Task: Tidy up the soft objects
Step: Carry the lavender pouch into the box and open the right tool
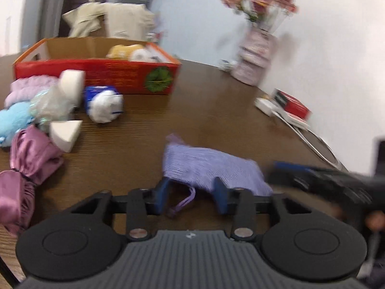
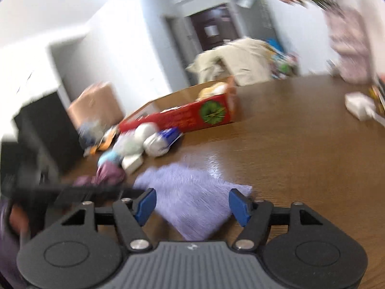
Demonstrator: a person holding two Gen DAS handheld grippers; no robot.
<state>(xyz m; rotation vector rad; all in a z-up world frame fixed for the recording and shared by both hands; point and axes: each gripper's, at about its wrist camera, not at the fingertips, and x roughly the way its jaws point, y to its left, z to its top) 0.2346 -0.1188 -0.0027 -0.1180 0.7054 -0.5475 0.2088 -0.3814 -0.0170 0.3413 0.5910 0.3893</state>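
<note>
Lilac pouch (image 1: 211, 168); beyond, red box (image 1: 96, 77) with plush toys (image 1: 125, 51)

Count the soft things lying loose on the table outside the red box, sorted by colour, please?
Purple or pink: 3 (lilac knitted pouch, satin scrunchie bundle, pale pink fluffy cloth)
White: 3 (two sponge wedges, blue-and-white wrapped roll)
Light blue: 1 (plush toy)
Clear, shiny: 1 (crinkly wrapped bundle)
Total: 8
</note>
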